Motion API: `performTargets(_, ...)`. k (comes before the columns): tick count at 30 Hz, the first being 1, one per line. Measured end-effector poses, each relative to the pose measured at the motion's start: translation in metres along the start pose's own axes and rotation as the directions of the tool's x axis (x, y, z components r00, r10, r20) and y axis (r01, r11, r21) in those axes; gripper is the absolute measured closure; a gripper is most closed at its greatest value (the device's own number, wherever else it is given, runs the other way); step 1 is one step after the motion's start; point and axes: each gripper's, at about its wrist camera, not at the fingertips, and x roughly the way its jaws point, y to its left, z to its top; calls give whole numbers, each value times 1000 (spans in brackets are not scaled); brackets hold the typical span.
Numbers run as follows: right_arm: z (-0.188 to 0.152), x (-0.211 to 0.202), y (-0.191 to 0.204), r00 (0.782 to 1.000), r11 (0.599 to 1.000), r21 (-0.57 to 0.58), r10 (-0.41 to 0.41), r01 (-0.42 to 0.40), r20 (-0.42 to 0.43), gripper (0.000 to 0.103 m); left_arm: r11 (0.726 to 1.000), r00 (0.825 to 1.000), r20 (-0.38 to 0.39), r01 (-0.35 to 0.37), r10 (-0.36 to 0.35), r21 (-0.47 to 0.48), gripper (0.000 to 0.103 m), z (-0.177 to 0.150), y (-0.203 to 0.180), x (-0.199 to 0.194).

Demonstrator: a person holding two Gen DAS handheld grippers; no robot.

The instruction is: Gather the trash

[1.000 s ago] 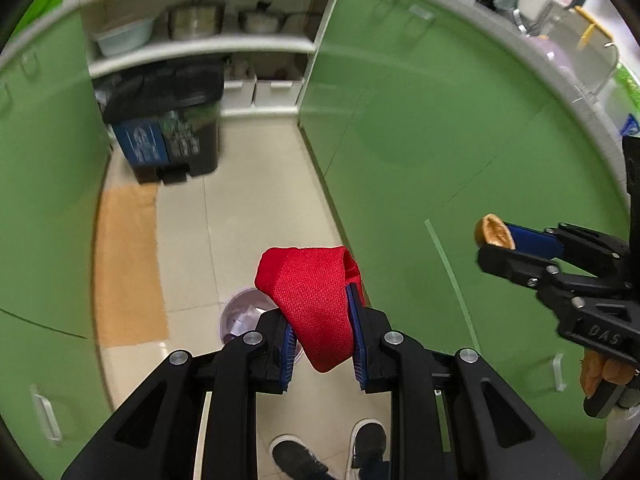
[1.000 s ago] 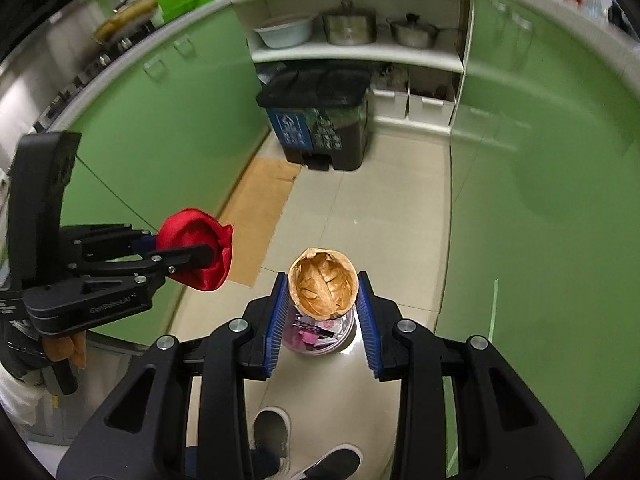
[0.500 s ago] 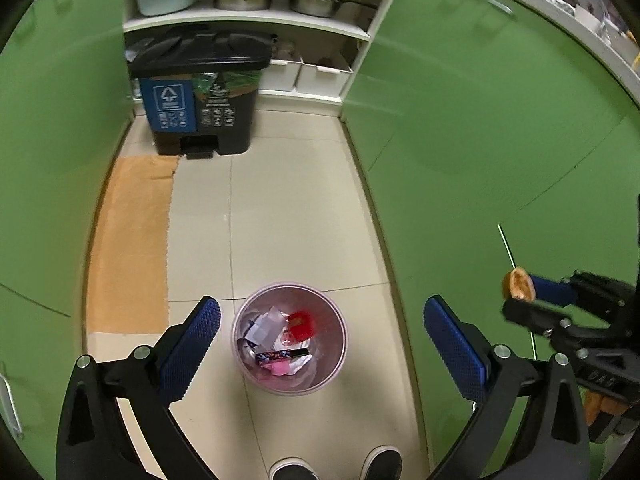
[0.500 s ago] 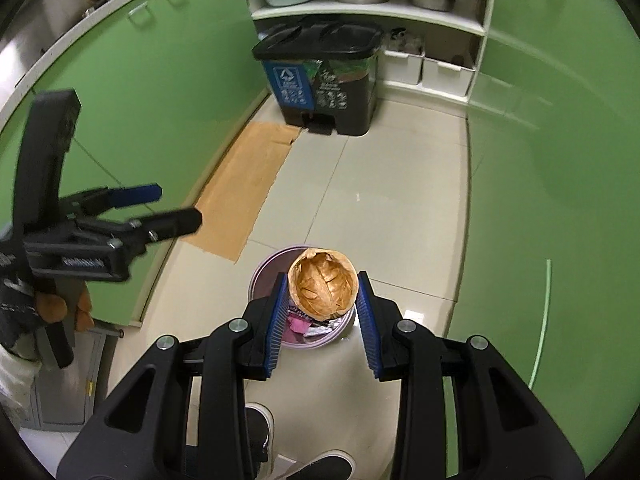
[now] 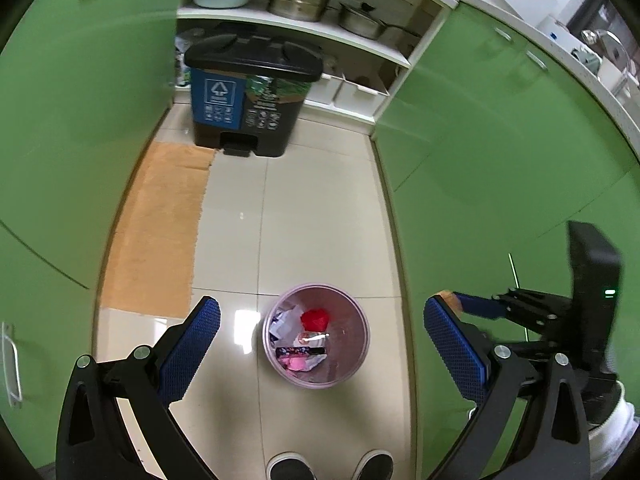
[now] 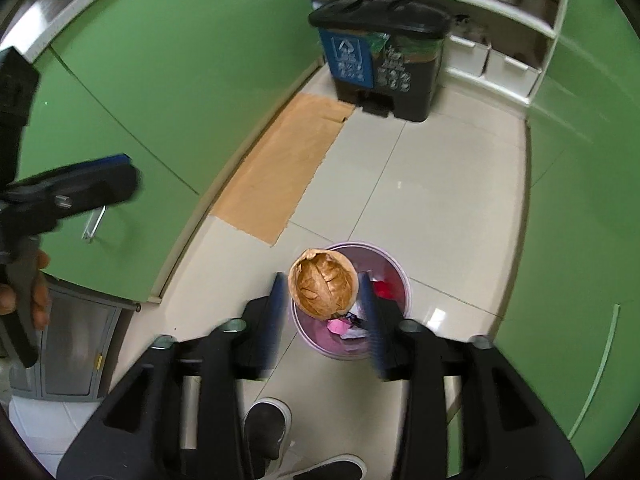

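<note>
A small pink waste bin stands on the tiled floor, holding paper scraps and the red cloth. My left gripper is wide open and empty, high above the bin. My right gripper is over the bin with a brown nutshell-like piece of trash between its blurred fingers, which stand slightly apart from it. The right gripper also shows at the right of the left wrist view.
A black pedal bin with blue and green labels stands at the far end under shelves with pots. Green cabinets line both sides. A cardboard mat lies on the floor left. My shoes are below.
My left gripper opened and the red cloth fell into the pink bin. My right gripper moved over the bin and its fingers have begun to part around the brown shell.
</note>
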Motion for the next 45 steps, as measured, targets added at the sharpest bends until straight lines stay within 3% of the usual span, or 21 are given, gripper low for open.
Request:
performTargets(1, 1, 2, -1, 1000, 1000, 2, 0, 0, 10, 6, 1000, 1000, 3, -4, 4, -2, 5, -1, 2, -1)
performTargets(8, 2, 0, -6, 999, 999, 17, -34, 34, 16, 5, 1000, 1000, 6, -4, 4, 8, 5, -2, 2, -5)
performTargets(13, 8, -50, -9, 997, 997, 52, -66, 63, 46, 5, 999, 1000, 0, 11, -11, 51, 5, 11, -29, -33)
performTargets(20, 19, -177, -8, 991, 989, 112, -106, 96, 84, 5, 994, 999, 12, 39, -40, 101, 5, 44, -100, -123)
performTargets(30, 6, -414, -6, 969, 969, 199, -184, 150, 163, 3, 970, 995, 8, 95, -99, 223, 5, 78, -228, -265)
performTargets(35, -26, -502, -24, 943, 936, 284, -270, 210, 192, 3, 925, 989, 2, 141, -151, 352, 5, 86, -289, -303)
performTargets(37, -45, -535, -36, 922, 905, 346, -329, 246, 206, 3, 902, 985, -8, 159, -170, 401, 5, 87, -312, -312)
performTargets(41, -83, -580, -55, 887, 839, 465, -413, 283, 205, 3, 816, 967, -62, 242, -247, 525, 5, 79, -367, -324)
performTargets(45, -130, -620, -68, 840, 745, 583, -510, 324, 185, 3, 718, 942, -141, 325, -305, 615, 5, 69, -415, -328)
